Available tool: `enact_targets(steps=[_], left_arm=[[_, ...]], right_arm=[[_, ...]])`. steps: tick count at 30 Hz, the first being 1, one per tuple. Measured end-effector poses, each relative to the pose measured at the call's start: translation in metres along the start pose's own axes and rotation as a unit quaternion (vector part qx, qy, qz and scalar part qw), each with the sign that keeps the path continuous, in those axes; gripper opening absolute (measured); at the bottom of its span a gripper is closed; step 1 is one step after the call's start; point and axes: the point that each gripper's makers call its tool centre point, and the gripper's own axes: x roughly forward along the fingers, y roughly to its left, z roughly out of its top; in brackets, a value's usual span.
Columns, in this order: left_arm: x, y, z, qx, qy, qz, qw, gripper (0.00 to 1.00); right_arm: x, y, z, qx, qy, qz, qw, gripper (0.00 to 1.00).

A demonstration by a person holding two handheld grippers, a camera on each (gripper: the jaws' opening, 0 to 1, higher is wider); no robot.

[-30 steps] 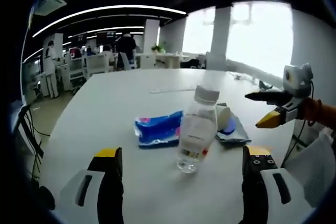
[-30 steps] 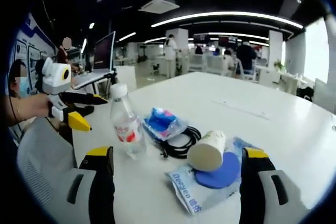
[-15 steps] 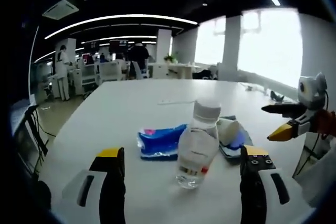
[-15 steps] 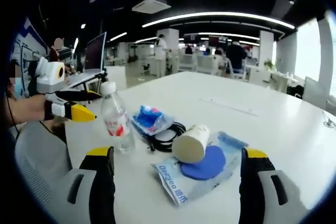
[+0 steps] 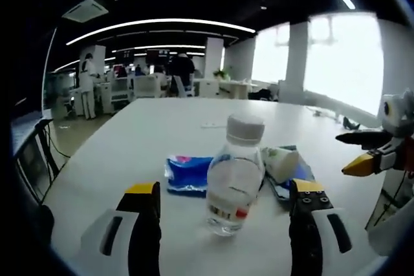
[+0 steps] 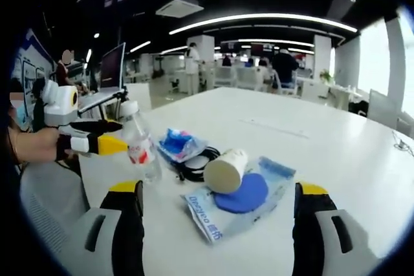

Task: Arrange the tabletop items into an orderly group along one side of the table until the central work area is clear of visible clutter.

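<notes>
A clear plastic water bottle (image 5: pixel 233 179) with a white cap stands upright on the white table (image 5: pixel 149 134), just ahead of my open left gripper (image 5: pixel 224 189) and between the lines of its jaws. Behind the bottle lie a blue packet (image 5: pixel 187 174) and a paper cup (image 5: pixel 281 161) on its side on a blue pouch (image 5: pixel 299 178). In the right gripper view, my open right gripper (image 6: pixel 218 191) holds nothing. Ahead of it are the cup (image 6: pixel 223 171), a clear pouch with a blue disc (image 6: pixel 242 195), a black cable (image 6: pixel 200 163), the blue packet (image 6: pixel 178 143) and the bottle (image 6: pixel 139 150). The left gripper (image 6: pixel 103 137) reaches the bottle there.
My right gripper (image 5: pixel 362 150) hangs open at the table's right edge in the left gripper view. A laptop on a stand (image 6: pixel 110 72) sits beyond the table's left corner. Far behind are office desks and people (image 5: pixel 181 72). The far half of the table is bare.
My left gripper has moved closer to the bottle, which looks larger and sits lower between the jaws. The right gripper view has shifted slightly; the items lie as before.
</notes>
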Motion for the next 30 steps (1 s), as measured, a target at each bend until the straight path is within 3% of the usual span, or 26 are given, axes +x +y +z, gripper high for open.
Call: enact_targets(steps=[3,13,21,30], left_arm=[[0.002,0.002,-0.003,-0.026,-0.003,0.023,0.9994,0.78],[0.014,-0.009,-0.016,-0.011,0.005,0.023,0.9997,0.72],[0.021,-0.002,-0.010,-0.010,-0.017,0.049,0.9986,0.67],[0.027,-0.008,-0.007,-0.005,-0.025,0.050,0.9984,0.60]], right_arm=[[-0.002,-0.003,-0.002,-0.003,0.004,-0.004,1.0000,0.95],[-0.005,-0.012,-0.006,0.002,0.005,-0.015,0.9999,0.95],[-0.006,-0.015,-0.012,0.011,0.011,-0.020,0.9997,0.95],[-0.007,-0.011,-0.017,0.016,0.015,-0.019,0.9996,0.95]])
